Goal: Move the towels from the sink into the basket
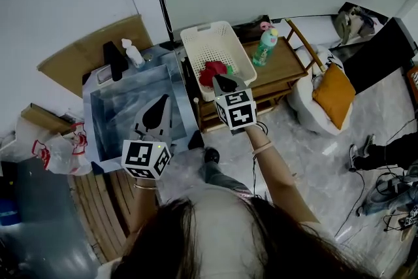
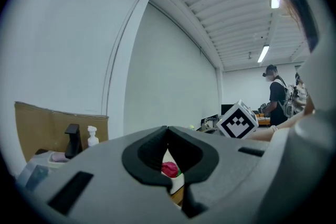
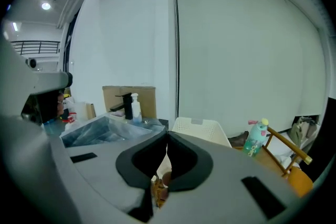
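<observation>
The white basket (image 1: 217, 44) stands on a low wooden table to the right of the sink (image 1: 111, 115). A red towel (image 1: 213, 71) lies in it with a bit of green beside it. I see no towel in the sink basin. My left gripper (image 1: 159, 112) hangs over the sink, shut and empty. My right gripper (image 1: 226, 83) is above the basket's near rim, also shut with nothing in it. In the left gripper view the jaws (image 2: 167, 131) meet, and the red towel (image 2: 169, 168) shows below them. In the right gripper view the closed jaws (image 3: 167, 136) point toward the basket (image 3: 200, 130).
A black tap (image 1: 115, 59) and a soap bottle (image 1: 133, 53) stand at the sink's back. A green bottle (image 1: 265, 46) is on the wooden table (image 1: 285, 66). A white seat with an orange cushion (image 1: 334, 98) is on the right, plastic bags (image 1: 60, 151) on the left.
</observation>
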The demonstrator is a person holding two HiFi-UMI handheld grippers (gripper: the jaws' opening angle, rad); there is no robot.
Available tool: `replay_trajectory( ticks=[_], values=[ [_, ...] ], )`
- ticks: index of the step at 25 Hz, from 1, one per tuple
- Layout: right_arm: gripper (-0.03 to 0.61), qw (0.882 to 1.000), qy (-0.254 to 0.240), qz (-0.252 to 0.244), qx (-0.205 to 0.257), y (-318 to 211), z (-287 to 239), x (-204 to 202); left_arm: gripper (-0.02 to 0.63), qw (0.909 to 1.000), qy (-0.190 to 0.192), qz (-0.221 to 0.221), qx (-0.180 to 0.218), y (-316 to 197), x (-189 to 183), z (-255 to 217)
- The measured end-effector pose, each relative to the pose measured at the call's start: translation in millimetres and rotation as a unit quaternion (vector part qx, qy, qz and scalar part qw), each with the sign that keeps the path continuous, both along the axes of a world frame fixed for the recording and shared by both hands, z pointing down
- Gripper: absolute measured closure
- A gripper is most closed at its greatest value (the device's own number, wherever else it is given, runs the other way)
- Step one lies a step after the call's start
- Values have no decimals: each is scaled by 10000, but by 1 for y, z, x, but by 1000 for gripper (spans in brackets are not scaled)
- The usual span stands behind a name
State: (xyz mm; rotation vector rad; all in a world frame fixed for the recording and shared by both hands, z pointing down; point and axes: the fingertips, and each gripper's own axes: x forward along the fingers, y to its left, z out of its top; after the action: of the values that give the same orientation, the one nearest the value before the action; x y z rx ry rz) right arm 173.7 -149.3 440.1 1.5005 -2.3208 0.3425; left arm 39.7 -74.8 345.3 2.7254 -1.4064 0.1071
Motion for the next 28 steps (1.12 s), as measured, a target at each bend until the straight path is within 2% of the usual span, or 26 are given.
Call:
replay_trajectory(
  ticks=[12,28],
  values=[
    [552,9977,-164,115,653,73,-57,-16,606,9996,41,7,290,47,-20,-20],
    [552,9907,-274,148,1326,154,-112,-31,606,9985,35,64,551,98,-25,-43]
  ],
)
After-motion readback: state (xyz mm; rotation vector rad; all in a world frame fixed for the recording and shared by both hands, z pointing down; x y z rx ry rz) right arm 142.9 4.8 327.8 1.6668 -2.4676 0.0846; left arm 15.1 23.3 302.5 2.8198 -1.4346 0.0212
